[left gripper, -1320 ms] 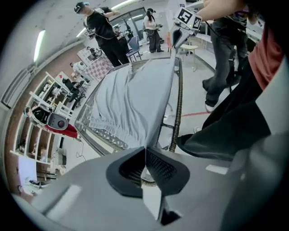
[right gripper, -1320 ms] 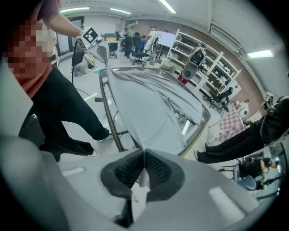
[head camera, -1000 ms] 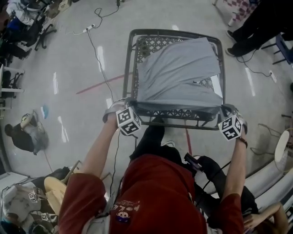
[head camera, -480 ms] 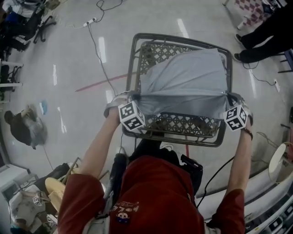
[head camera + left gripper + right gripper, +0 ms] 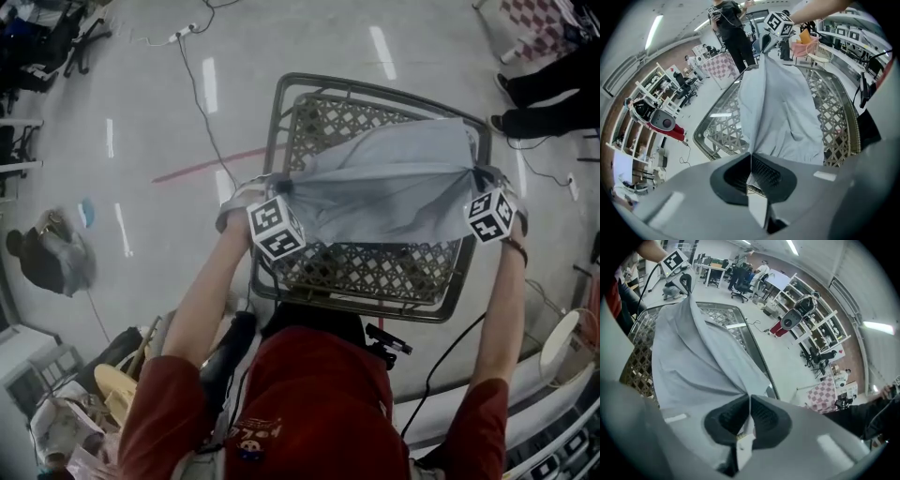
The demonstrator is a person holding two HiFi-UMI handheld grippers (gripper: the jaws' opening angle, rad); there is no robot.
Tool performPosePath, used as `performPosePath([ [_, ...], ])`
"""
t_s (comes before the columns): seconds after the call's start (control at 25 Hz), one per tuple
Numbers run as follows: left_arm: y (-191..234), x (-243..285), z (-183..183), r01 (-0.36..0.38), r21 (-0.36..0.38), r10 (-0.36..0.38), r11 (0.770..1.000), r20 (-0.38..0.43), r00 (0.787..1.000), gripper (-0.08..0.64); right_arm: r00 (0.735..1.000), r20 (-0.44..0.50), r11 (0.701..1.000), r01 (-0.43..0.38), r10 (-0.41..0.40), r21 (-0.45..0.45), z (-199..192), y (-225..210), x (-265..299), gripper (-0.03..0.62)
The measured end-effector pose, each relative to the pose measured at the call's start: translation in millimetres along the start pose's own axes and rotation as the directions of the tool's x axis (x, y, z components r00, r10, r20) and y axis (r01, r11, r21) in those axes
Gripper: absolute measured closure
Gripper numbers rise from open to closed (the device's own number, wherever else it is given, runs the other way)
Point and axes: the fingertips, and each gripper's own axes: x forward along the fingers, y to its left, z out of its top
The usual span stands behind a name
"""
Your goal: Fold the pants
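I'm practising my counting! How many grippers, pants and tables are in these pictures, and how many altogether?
grippers: 2, the left gripper and the right gripper
pants: 1
table: 1
total: 4

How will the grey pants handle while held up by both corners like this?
Likely floppy: the pants drape in folds between the left tongs and right tongs. Probably light, since pinched edges alone carry them. The trailing part may drag on the mesh table.
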Motion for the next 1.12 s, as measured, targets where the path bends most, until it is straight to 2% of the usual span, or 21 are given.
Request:
performPosePath([
  [0.32, 16, 36, -9, 0.041, -0.039, -0.043, 0.998, -0.047, 0.998, 0.545, 0.999, -0.04, 0.997, -0.021, 0.018, -0.068, 29, -34, 59, 0.58],
  [0.64, 26, 61, -15, 0.04, -0.083, -0.045, 0.996, -0.051, 0.998, 0.54, 0.996, -0.082, 0.993, -0.031, 0.022, -0.112, 48, -43, 112, 0.58],
  [0.76, 26, 67, -17, 0.038, -0.104, -0.044, 0.994, -0.056, 0.997, 0.528, 0.995, -0.098, 0.994, -0.032, 0.022, -0.108, 48, -39, 131, 0.58],
  [1.0, 29, 78, -19, 0.019, -0.095, -0.026, 0.995, -0.069, 0.997, 0.478, 0.992, -0.12, 0.997, -0.038, 0.031, -0.063, 42, -28, 152, 0.558],
  [1.12, 32, 79, -20, 0.015, -0.101, -0.022, 0.995, -0.069, 0.997, 0.459, 0.993, -0.118, 0.999, -0.015, 0.01, -0.043, 43, -28, 156, 0.55],
])
